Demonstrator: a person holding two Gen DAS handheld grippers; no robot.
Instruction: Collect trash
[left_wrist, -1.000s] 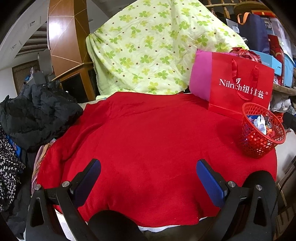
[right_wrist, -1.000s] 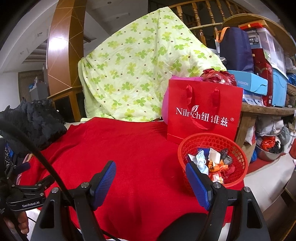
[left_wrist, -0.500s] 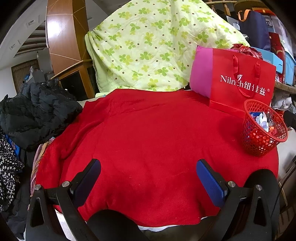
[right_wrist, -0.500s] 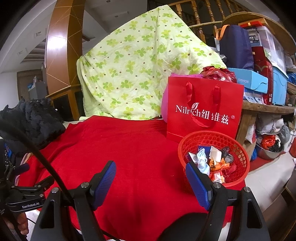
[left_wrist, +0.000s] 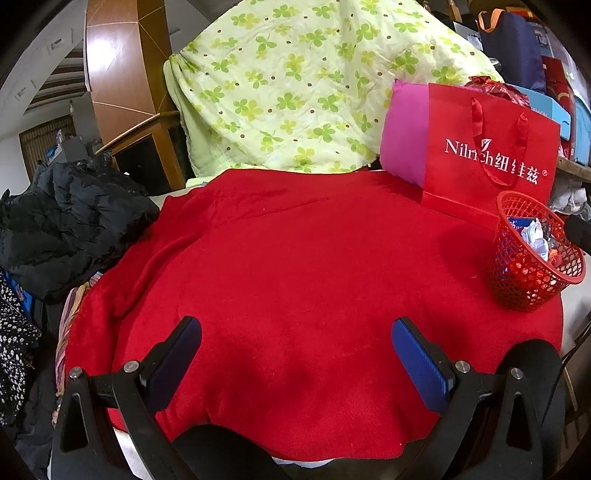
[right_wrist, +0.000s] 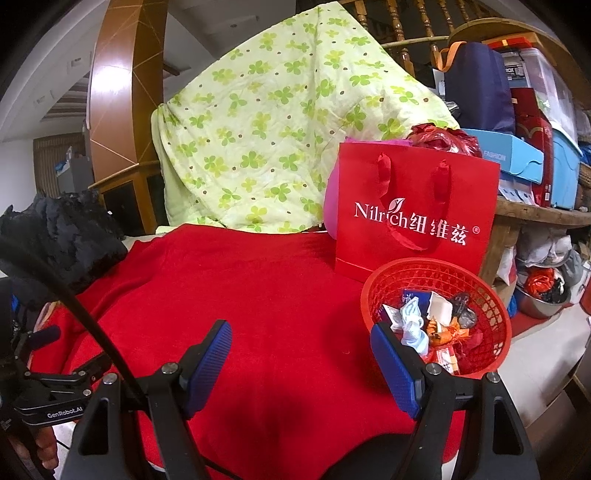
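Both grippers stand with jaws spread wide and nothing between the blue pads. The left gripper (left_wrist: 295, 354) hangs over bare red blanket (left_wrist: 295, 258). The right gripper (right_wrist: 301, 356) has its right pad just in front of the red mesh basket (right_wrist: 495, 306), which holds the crumpled wrappers (right_wrist: 432, 325). A red Nilrich gift bag (right_wrist: 417, 214) stands directly behind the basket, before a green clover-print quilt (right_wrist: 277, 129).

My trash basket (right_wrist: 436, 314), a round red mesh one, stands upright just past my right gripper's right finger (right_wrist: 395, 369). It holds crumpled wrappers (right_wrist: 428, 325): pale blue, white, orange, and something dark, perhaps foil. From my left gripper's fingers (left_wrist: 417, 358) it sits well off to the right.
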